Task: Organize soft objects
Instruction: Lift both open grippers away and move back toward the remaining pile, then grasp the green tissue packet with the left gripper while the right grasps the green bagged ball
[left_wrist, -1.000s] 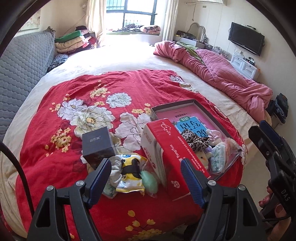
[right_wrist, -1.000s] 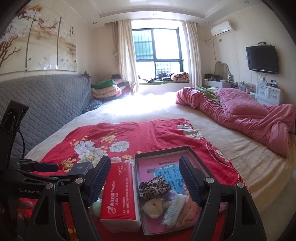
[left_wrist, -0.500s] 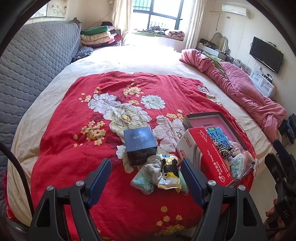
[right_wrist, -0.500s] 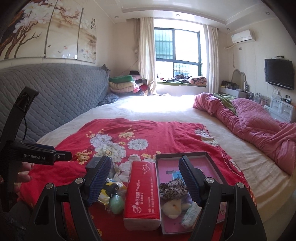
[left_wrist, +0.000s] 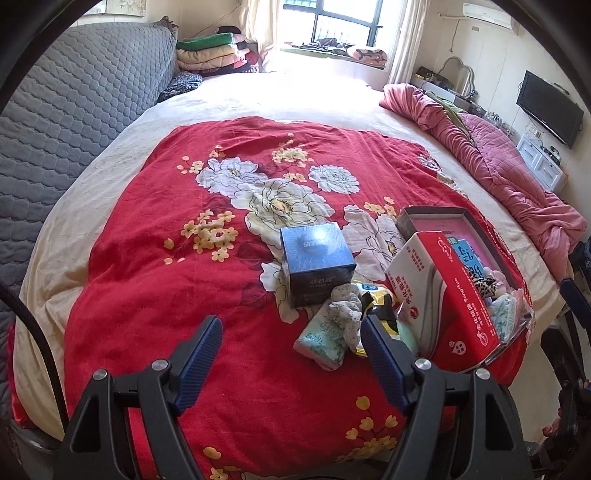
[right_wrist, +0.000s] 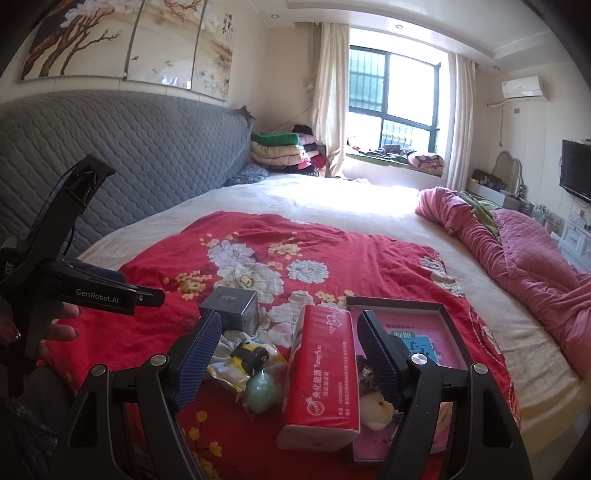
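A shallow pink-lined box (left_wrist: 491, 251) (right_wrist: 443, 325) lies at the near right of the red floral blanket (left_wrist: 221, 258), holding a leopard-print scrunchie (left_wrist: 484, 284), a small plush (right_wrist: 376, 406) and other soft bits. A red tissue pack (left_wrist: 458, 306) (right_wrist: 321, 369) leans on its left rim. Left of that lies a pile: a green tissue packet (left_wrist: 325, 336), a grey sock (left_wrist: 347, 306), a yellow packet (right_wrist: 240, 362) and a green egg-shaped toy (right_wrist: 262, 391). My left gripper (left_wrist: 291, 343) hangs open above the blanket, just left of the pile. My right gripper (right_wrist: 288, 339) is open over the pile and tissue pack, holding nothing.
A dark blue cube box (left_wrist: 316, 264) (right_wrist: 231, 302) stands behind the pile. A grey quilted headboard (left_wrist: 74, 110) runs along the left. A crumpled pink quilt (left_wrist: 509, 177) lies at the right, folded blankets (left_wrist: 210, 51) by the window. A TV (left_wrist: 546, 107) hangs on the right wall.
Both views have swung left: the box, tissue pack and pile have slid right in both views, and more blanket and headboard shows. Both grippers stay equally wide.
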